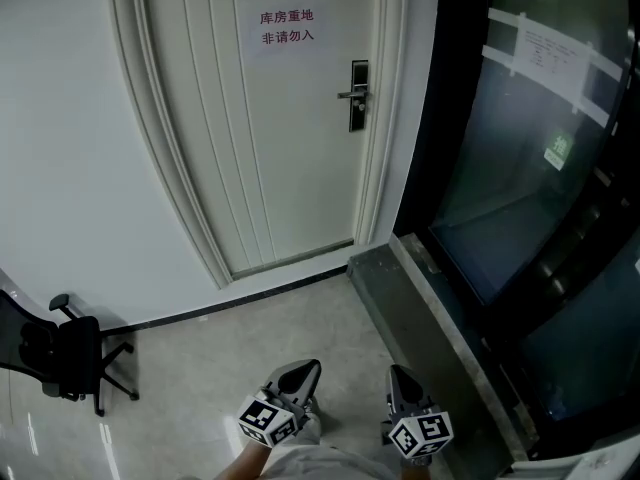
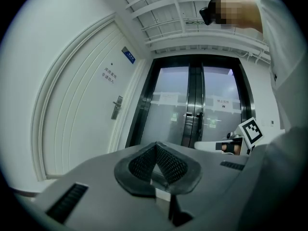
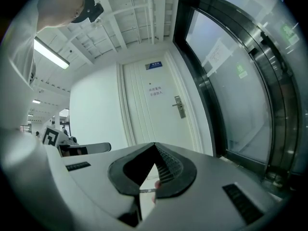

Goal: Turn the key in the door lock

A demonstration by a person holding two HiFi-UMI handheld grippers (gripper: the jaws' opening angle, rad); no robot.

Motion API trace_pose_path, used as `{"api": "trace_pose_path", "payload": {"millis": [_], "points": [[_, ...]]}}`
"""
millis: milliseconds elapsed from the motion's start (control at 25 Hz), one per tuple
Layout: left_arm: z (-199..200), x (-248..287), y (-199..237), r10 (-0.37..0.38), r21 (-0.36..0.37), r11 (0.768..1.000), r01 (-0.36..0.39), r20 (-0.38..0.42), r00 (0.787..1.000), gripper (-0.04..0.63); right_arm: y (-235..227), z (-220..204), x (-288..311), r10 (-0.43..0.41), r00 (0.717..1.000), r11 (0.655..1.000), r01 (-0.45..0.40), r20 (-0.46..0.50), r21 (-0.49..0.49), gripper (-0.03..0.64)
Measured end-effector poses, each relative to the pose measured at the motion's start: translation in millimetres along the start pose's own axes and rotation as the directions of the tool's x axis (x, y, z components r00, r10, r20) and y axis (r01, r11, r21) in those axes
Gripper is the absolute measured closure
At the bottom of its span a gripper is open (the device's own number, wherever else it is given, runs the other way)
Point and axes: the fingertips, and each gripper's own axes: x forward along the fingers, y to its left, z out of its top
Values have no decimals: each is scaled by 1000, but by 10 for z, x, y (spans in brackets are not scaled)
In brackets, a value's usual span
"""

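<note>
The white door (image 1: 290,138) stands ahead, with its silver handle and lock plate (image 1: 358,95) on the right side; I see no key in the lock from here. The same lock (image 3: 179,107) shows far off in the right gripper view and the lock (image 2: 116,108) in the left gripper view. Both grippers are low and near me, well short of the door. My left gripper (image 1: 303,371) (image 2: 156,146) is shut with nothing in it. My right gripper (image 1: 400,376) (image 3: 155,145) is shut, and a thin silvery piece with a reddish bit (image 3: 155,186), apparently the key, sits between its pads.
A black office chair (image 1: 70,353) stands at the left wall. Dark glass doors (image 1: 520,168) fill the right side, with a raised metal sill (image 1: 430,318) along their foot. A paper notice (image 1: 287,28) hangs on the white door. Pale tiled floor lies between me and the door.
</note>
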Motion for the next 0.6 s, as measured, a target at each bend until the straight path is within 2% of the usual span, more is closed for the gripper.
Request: {"api": "trace_pose_path", "payload": {"millis": [160,360,600], "points": [[176,414,348,-32,-12,999,32,2,999,592,-163,166,458,-51,999,998,50,-20,-29,615],[433,943,821,-62,51,997,62,13,998,592,-354,346,966,-117,993,992,117,-12,-54,615],[482,1252,1346,-93,52,994,94,-33,995,592,-409,410,1614,-134,991,990,134,-8,-51,615]]}}
